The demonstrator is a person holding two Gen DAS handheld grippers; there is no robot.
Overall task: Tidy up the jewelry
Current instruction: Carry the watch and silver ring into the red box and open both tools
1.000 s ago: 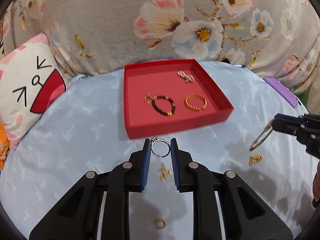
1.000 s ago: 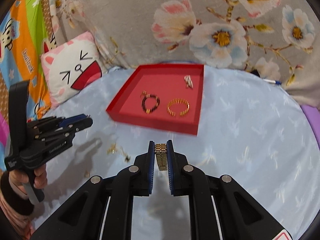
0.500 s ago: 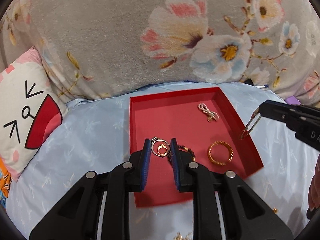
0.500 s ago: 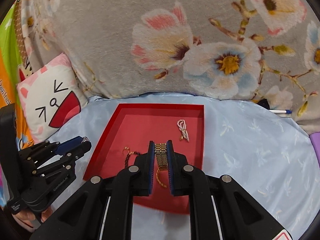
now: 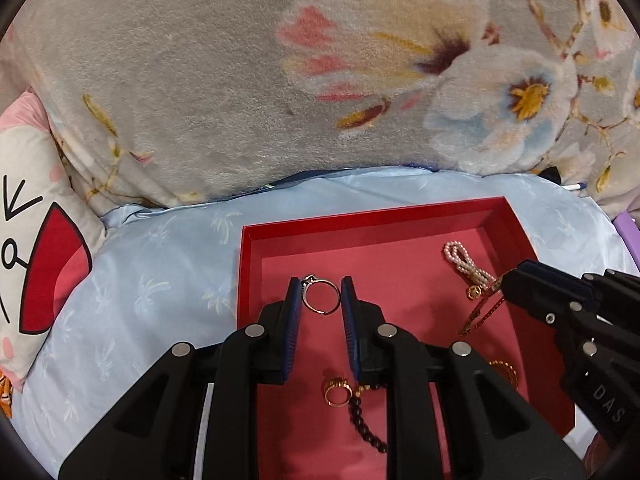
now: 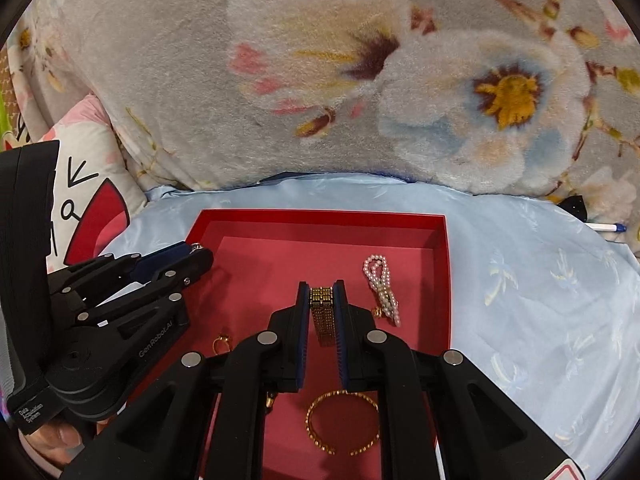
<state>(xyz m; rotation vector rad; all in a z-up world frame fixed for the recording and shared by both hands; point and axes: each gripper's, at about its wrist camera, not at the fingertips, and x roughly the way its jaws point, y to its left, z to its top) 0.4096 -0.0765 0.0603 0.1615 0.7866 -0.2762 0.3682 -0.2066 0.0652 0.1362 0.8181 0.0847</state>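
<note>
- left gripper (image 5: 320, 298) clamped on silver ring (image 5: 319, 300), over back left of red tray (image 5: 360, 222).
- right gripper (image 6: 322, 300) clamped on gold band (image 6: 322, 312), mid tray.
- lower both onto bare floor, clear of pearl loop (image 6: 382, 288), then release.

The left gripper (image 6: 196, 254) reads "GenRobot.AI" and "Data Acquisition System"; the right gripper (image 5: 506, 280) shows "DAS"
</note>
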